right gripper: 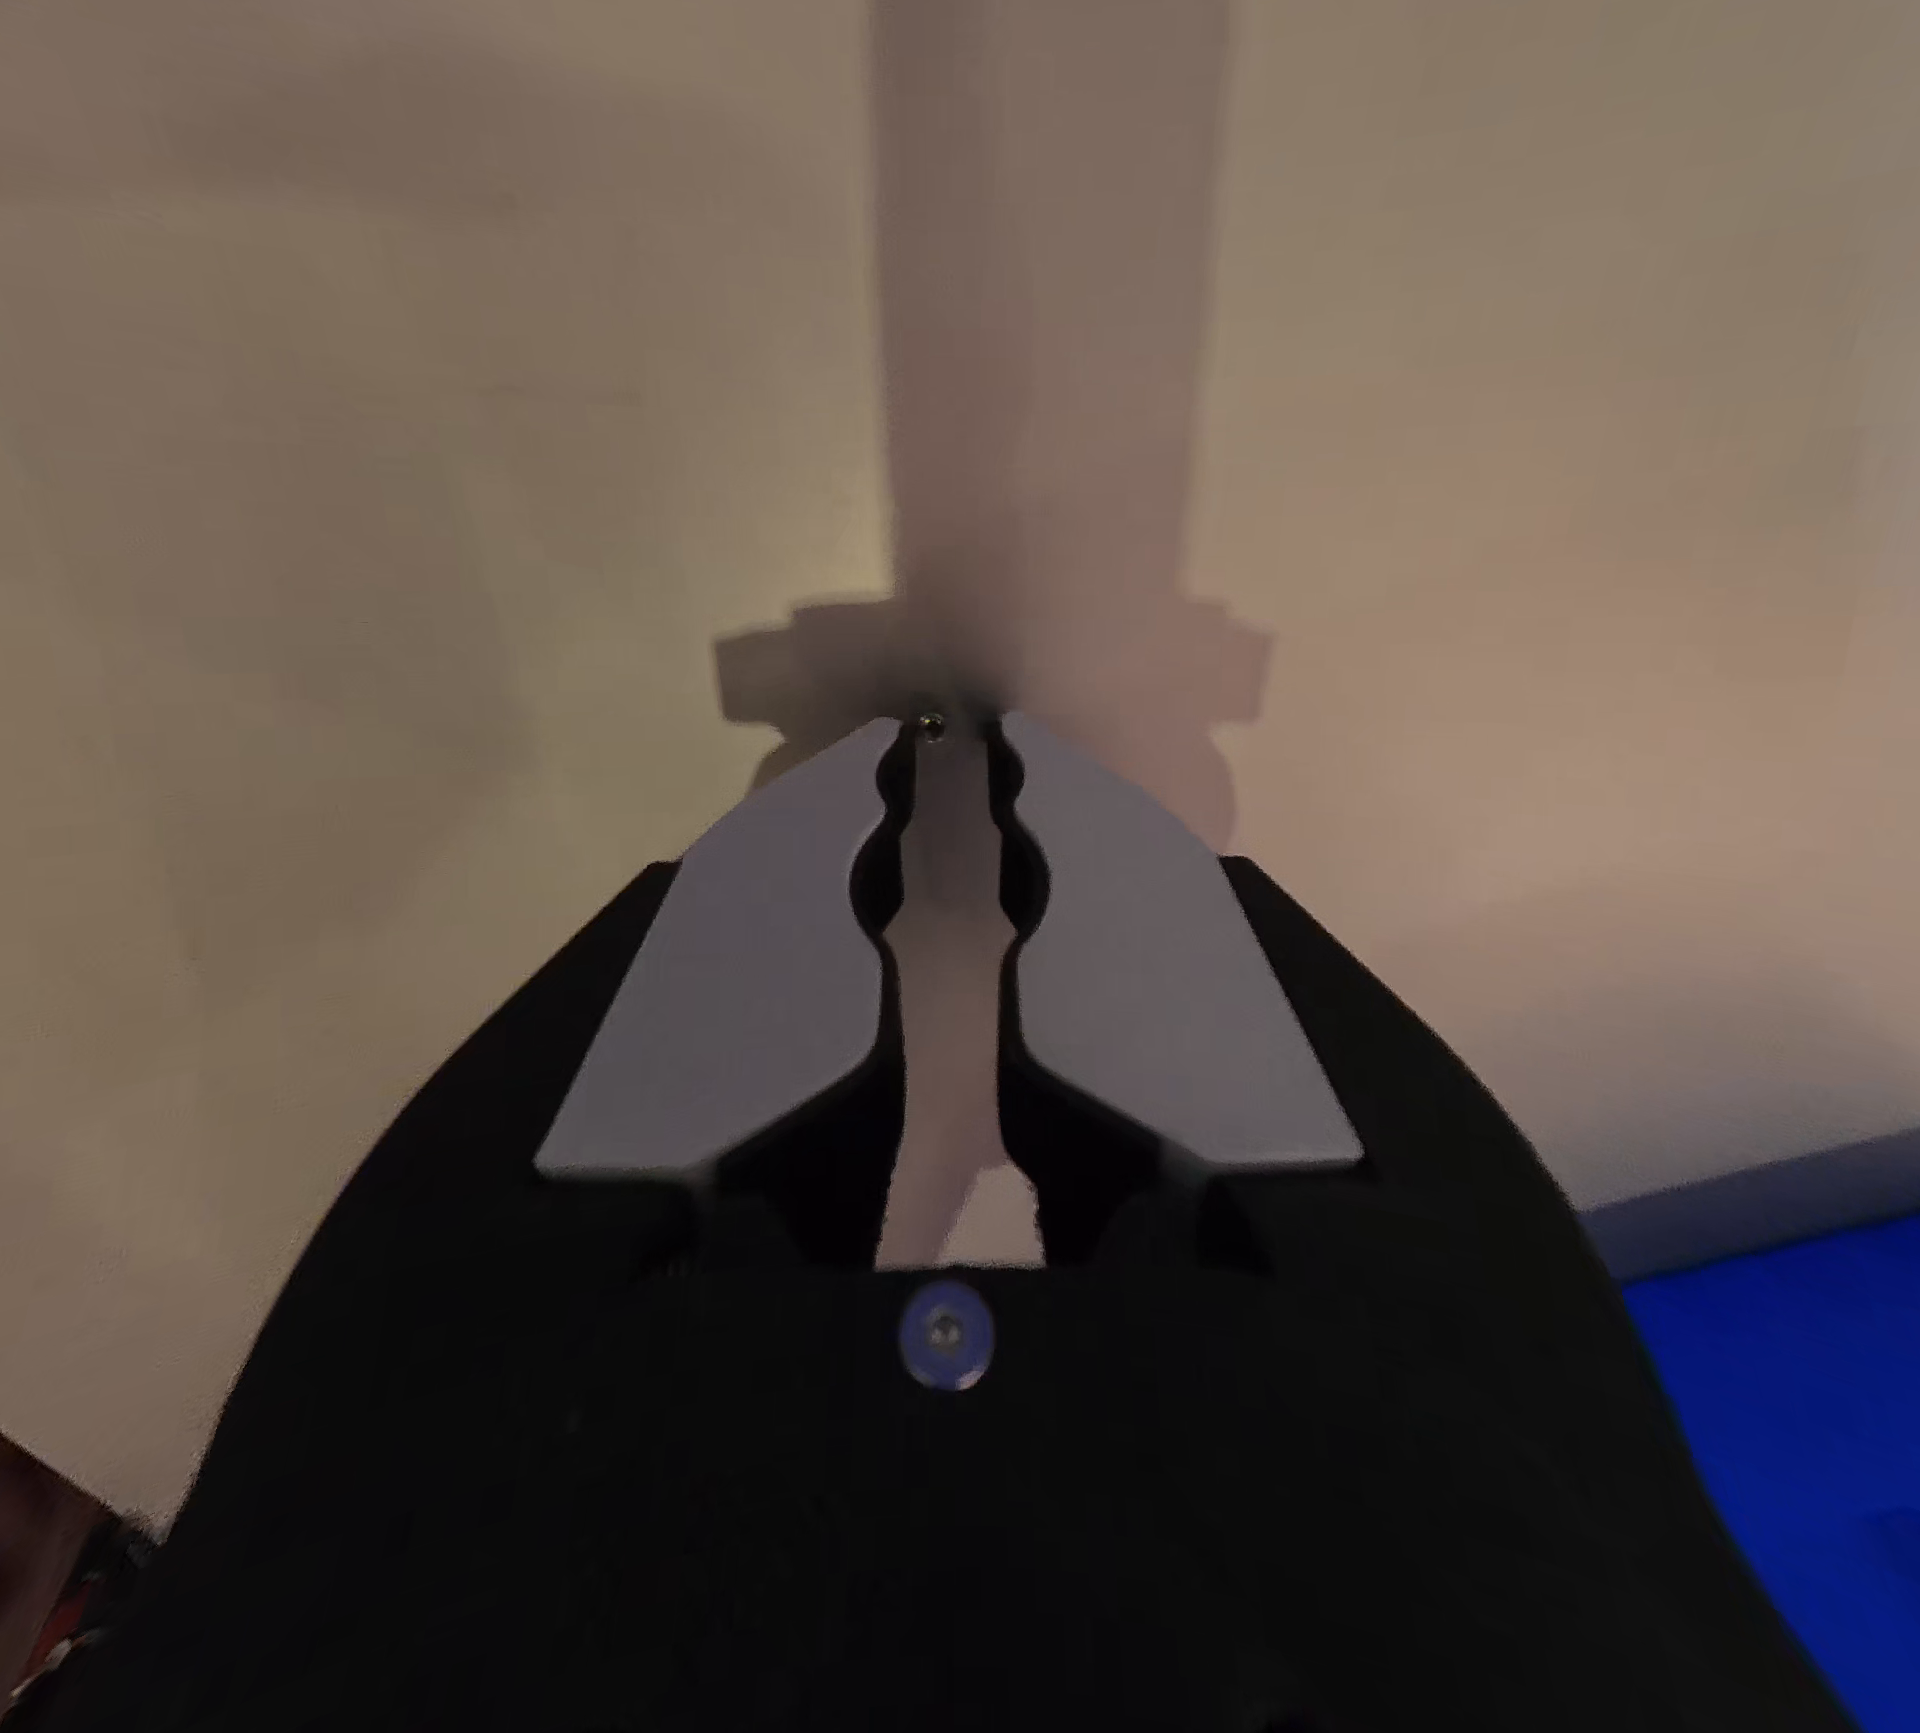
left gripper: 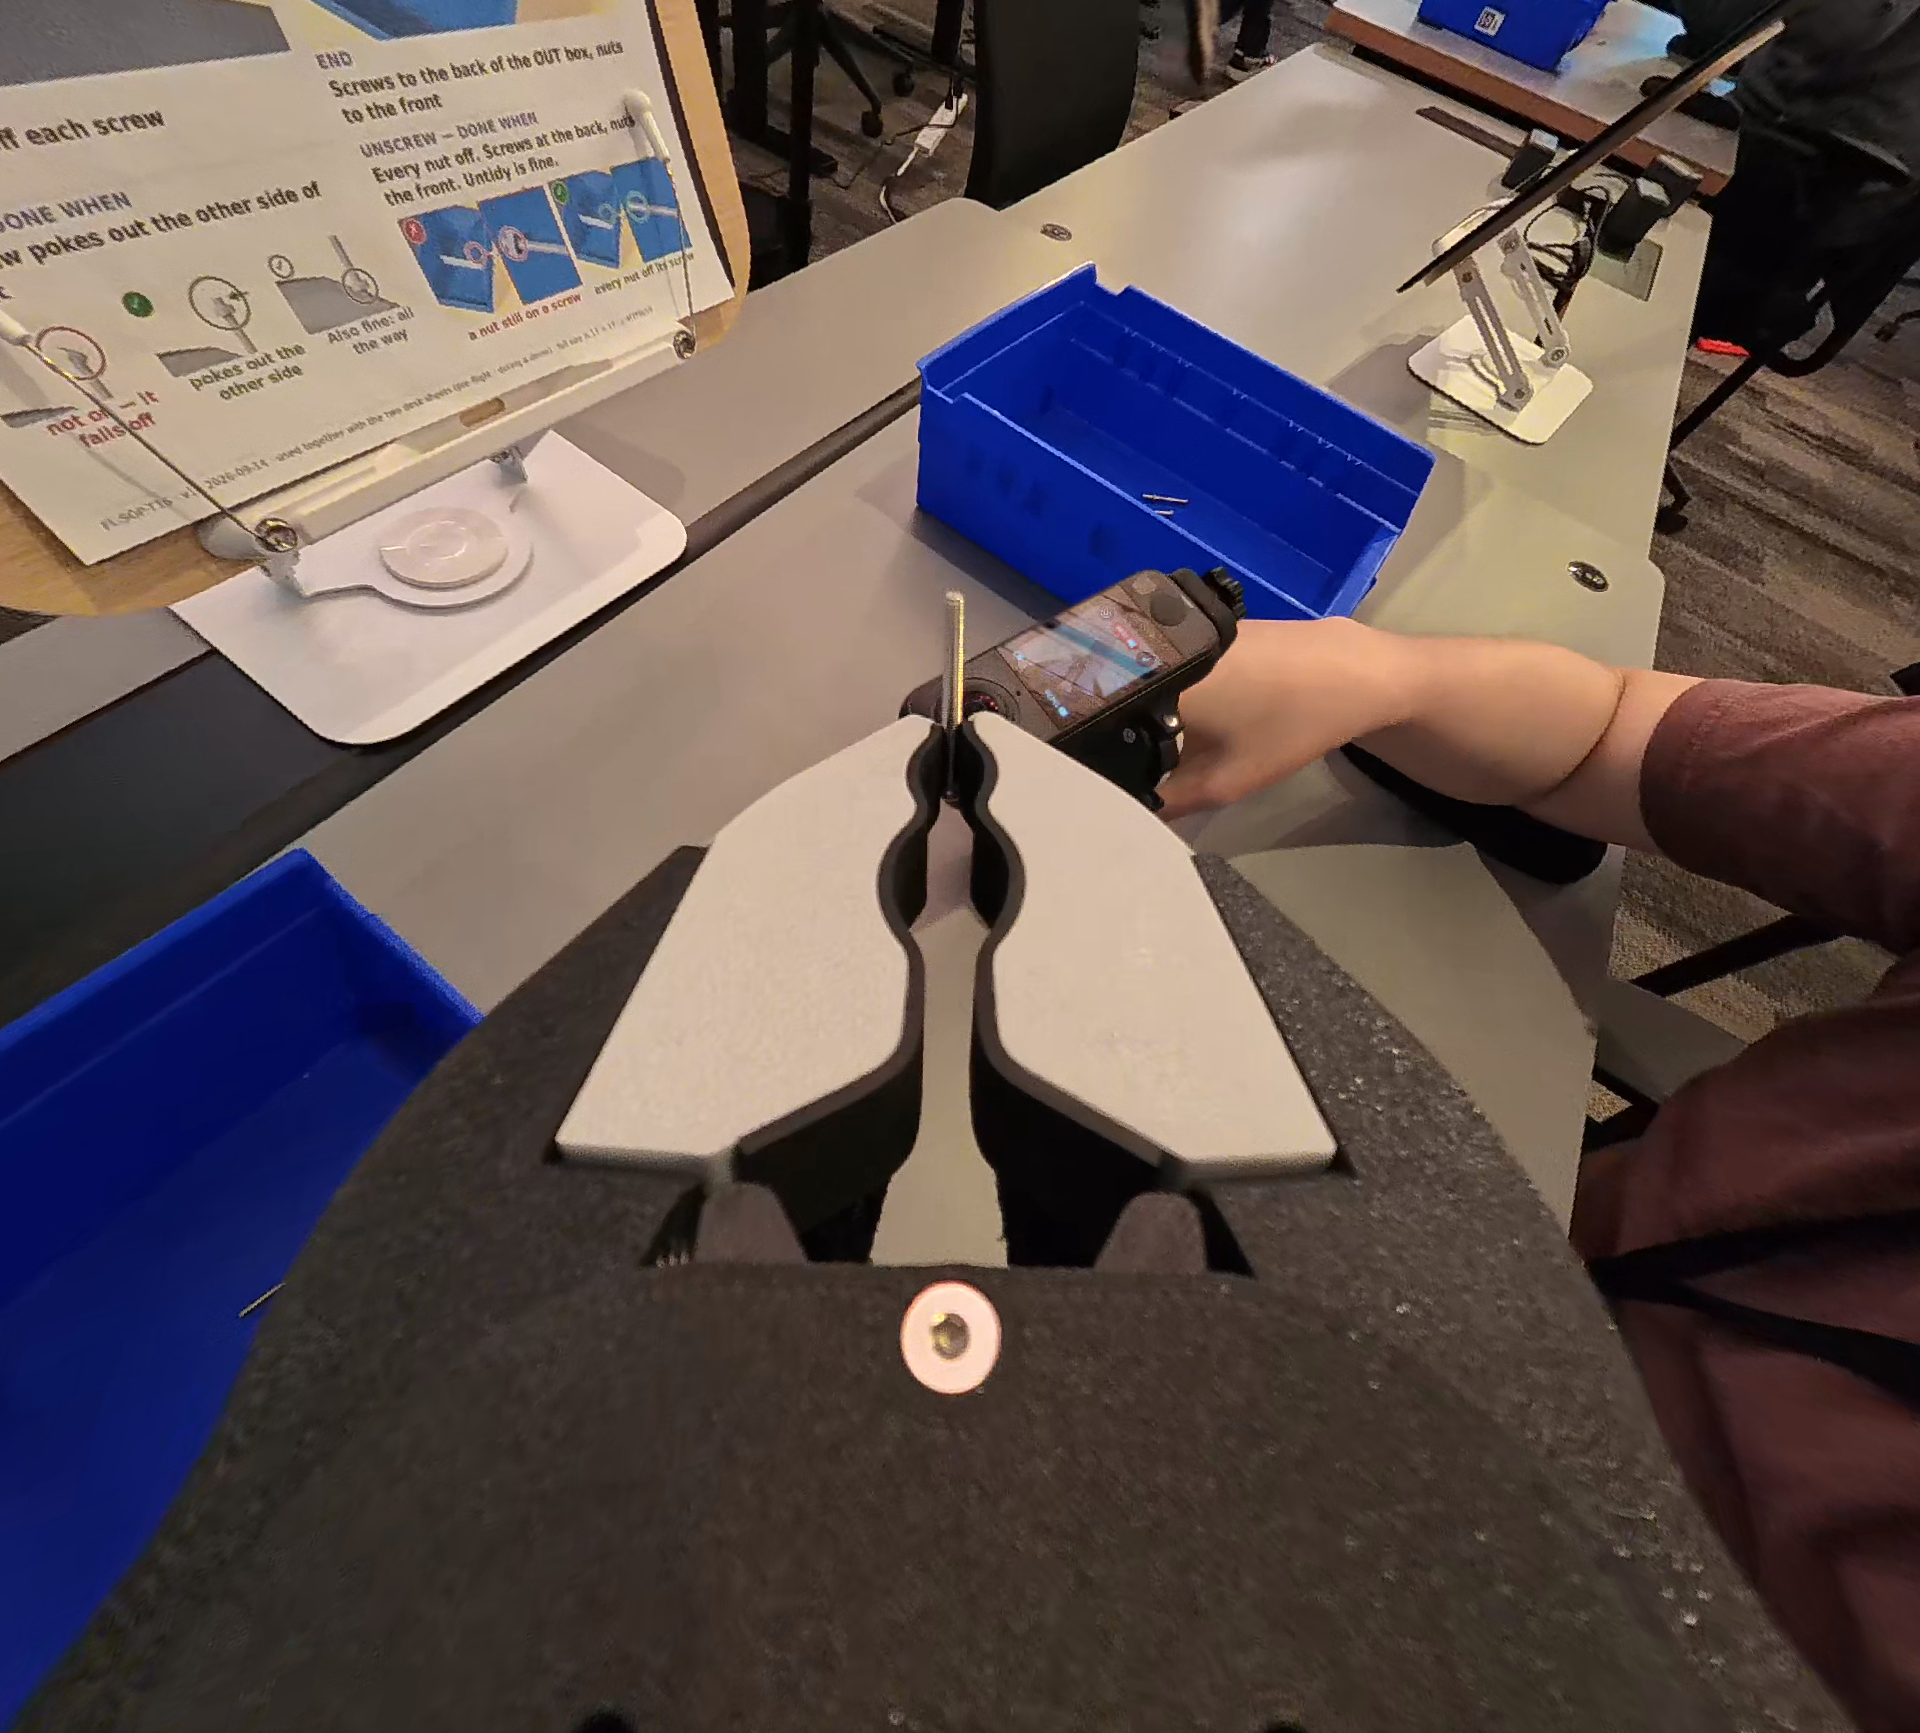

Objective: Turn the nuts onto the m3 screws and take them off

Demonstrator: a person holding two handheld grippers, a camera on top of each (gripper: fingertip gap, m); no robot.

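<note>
My left gripper (left gripper: 951, 733) has its jaws pinched nearly together on a long thin screw (left gripper: 954, 675), gripped at its lower end so the bare shank stands up and forward out of the fingertips, its long axis running along the line of the fingers and its free tip pointing toward the far blue bin (left gripper: 1164, 447). That free tip is what the coming move turns on, as I judge it: a nut has to come onto it end-on, along that same axis, from the right side.

My right gripper (right gripper: 940, 727) is down low over the grey table (right gripper: 416, 333), nose close to the surface, jaws parted by a narrow gap. A small dark rounded thing (right gripper: 932, 724) sits right at the tips, against the left finger; I take it for a nut, though it is too small and dim to be sure, and whether the fingers are pressing on it I cannot tell. The right gripper lies to the right of the screw and below its tip, so it must rise and swing left.

The left wrist view shows what the right one cannot: the screw, the right gripper's camera body (left gripper: 1091, 675) in my hand (left gripper: 1278, 707), two loose screws (left gripper: 1162, 503) in the far bin, the instruction sheet (left gripper: 312, 156) on its stand (tilted toward me). The right wrist view alone shows the tips at the table and a blue corner (right gripper: 1787, 1392) at lower right
</note>
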